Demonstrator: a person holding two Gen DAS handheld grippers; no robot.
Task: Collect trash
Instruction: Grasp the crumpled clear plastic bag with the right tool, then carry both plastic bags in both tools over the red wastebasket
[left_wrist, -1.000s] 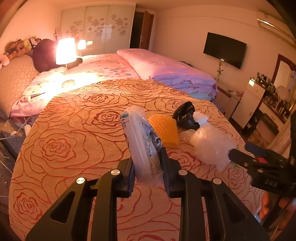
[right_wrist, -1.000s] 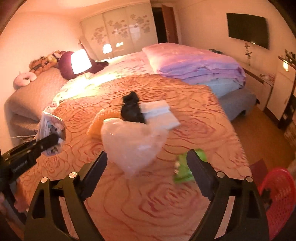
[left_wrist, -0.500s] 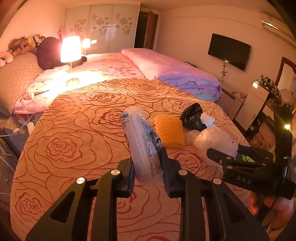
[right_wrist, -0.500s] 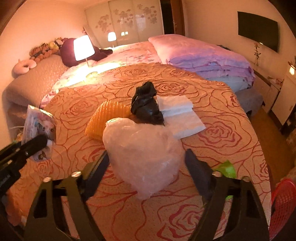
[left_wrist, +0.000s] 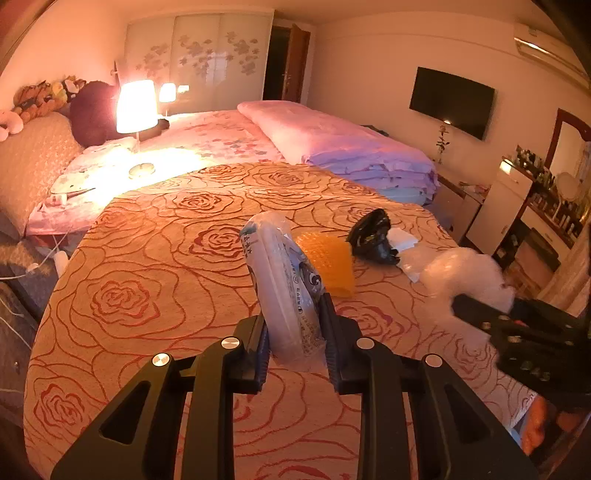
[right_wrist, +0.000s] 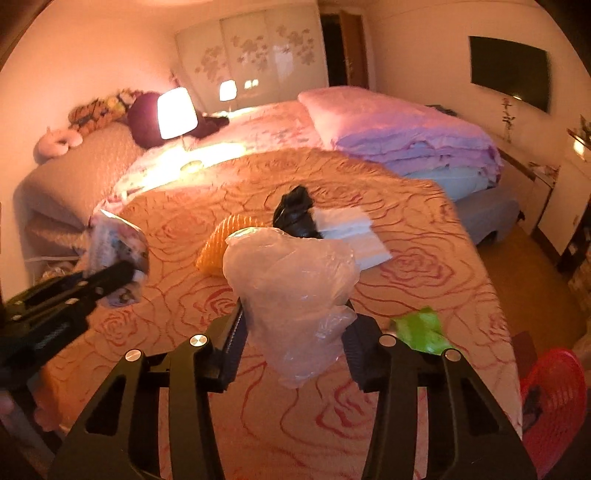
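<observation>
Trash splits between claws: right gripper (right_wrist: 295, 339), jaws just closing, pinches the clear plastic bag (right_wrist: 295, 291) at frame centre; red basket (right_wrist: 554, 398) sits lower right; left gripper (left_wrist: 295, 343) clamps an upright wrapper (left_wrist: 284, 284)

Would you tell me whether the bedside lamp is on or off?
On: the lamp shade glows brightly and lights the bedding beneath it.

Both wrist cameras look down along their claws, sharing the rose bedspread (left_wrist: 155, 266).
</observation>
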